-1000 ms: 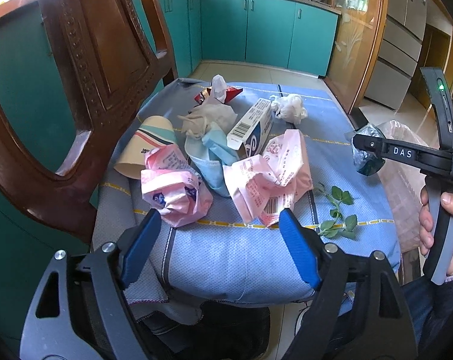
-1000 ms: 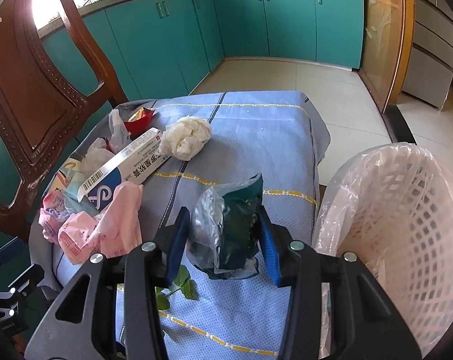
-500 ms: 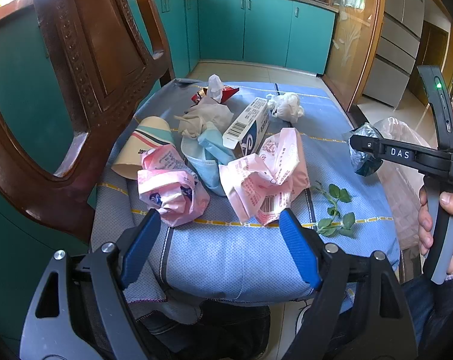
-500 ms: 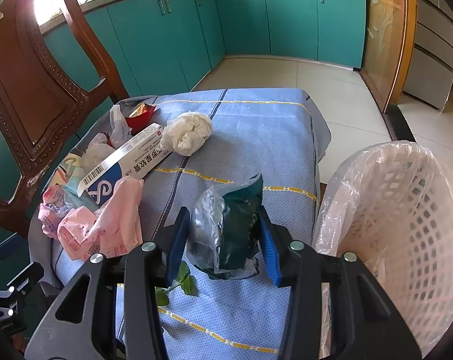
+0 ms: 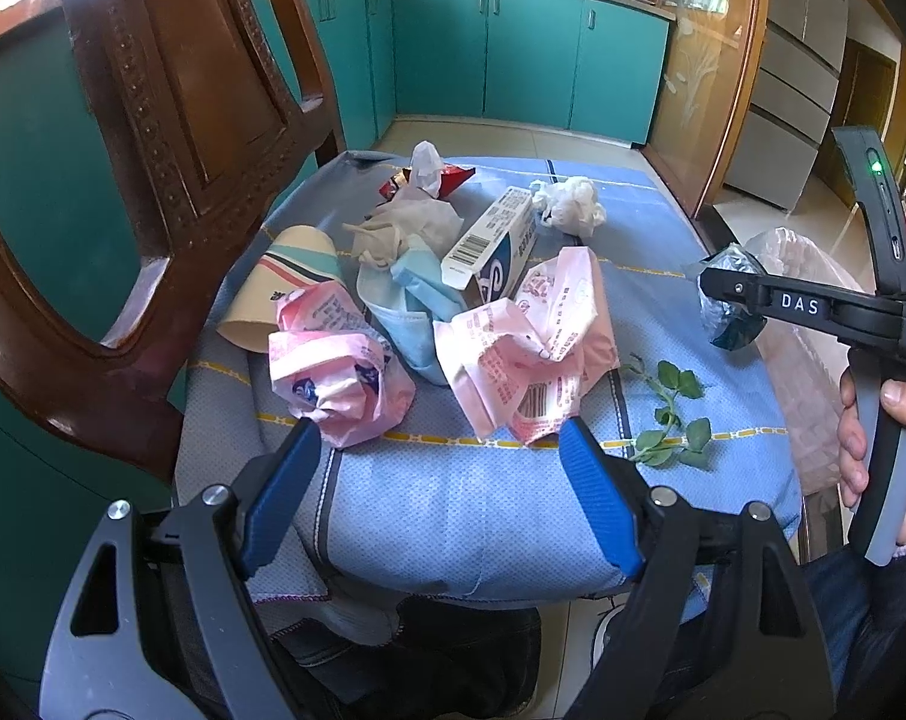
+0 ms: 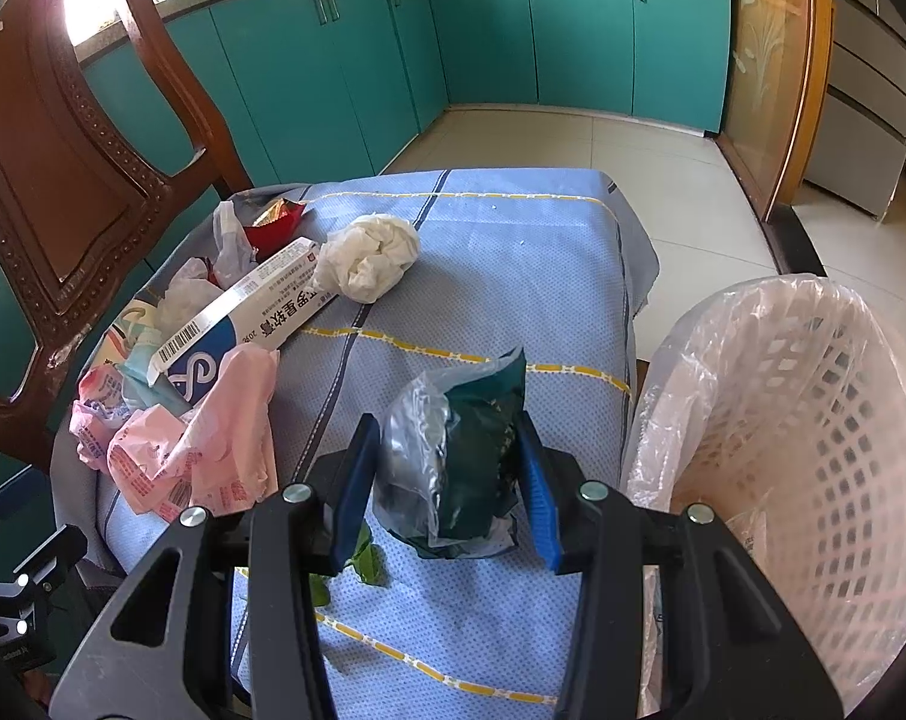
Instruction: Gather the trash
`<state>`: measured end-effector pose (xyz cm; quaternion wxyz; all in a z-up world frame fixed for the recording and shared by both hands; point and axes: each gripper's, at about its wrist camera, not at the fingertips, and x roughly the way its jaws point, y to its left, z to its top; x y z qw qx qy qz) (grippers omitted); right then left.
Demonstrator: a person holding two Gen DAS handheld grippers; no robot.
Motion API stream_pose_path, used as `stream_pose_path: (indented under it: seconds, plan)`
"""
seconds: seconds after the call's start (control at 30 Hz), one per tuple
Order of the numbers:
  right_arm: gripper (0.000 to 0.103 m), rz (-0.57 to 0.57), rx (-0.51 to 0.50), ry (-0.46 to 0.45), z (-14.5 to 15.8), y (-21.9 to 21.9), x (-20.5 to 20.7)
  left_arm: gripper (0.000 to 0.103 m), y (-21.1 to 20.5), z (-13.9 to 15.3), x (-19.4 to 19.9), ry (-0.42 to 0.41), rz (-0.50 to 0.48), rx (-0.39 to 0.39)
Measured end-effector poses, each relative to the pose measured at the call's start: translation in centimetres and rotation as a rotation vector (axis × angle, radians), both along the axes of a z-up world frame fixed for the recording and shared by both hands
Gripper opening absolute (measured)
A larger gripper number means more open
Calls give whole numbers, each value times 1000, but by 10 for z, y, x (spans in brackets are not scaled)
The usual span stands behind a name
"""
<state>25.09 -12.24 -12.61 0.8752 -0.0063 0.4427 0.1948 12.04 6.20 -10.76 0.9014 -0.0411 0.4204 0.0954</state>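
1. A crumpled green-and-clear wrapper (image 6: 459,456) is held clamped betw. the jaws of the right gripper (image 6: 447,480), lifted above the blue cloth (image 6: 501,276), long axis roughly upright.
2. The lined basket (image 6: 813,420) lies just beside, to the right of the jaws; its near rim is close to the wrapper, so a short sideways carry is judged sufficient.
3. The cloth's right edge sits betw. wrapper and basket; nothing is seen blocking that way.
4. The left gripper (image 5: 435,492) is spread wide, holding nothing, at the near cloth edge facing the pink bags (image 5: 513,348), box (image 5: 492,240), paper cup (image 5: 285,288).
5. A leafy sprig (image 5: 669,414) lies below the right gripper; the chair back (image 5: 153,120) bounds the left side.
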Motion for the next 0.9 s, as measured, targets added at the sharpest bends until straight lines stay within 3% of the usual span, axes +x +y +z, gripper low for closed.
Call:
stream_pose_path:
  seconds: [0.57, 0.73, 0.9]
  plan:
    - [45, -7, -15, 1, -1, -4, -1, 82, -5, -5, 6, -1, -17, -26]
    - [45, -12, -16, 1, -1, -6, -1, 80, -3, -1, 18, -18, -19, -74]
    - [45, -18, -13, 2, -1, -11, -1, 80, -14, -1, 38, -31, -57, -70]
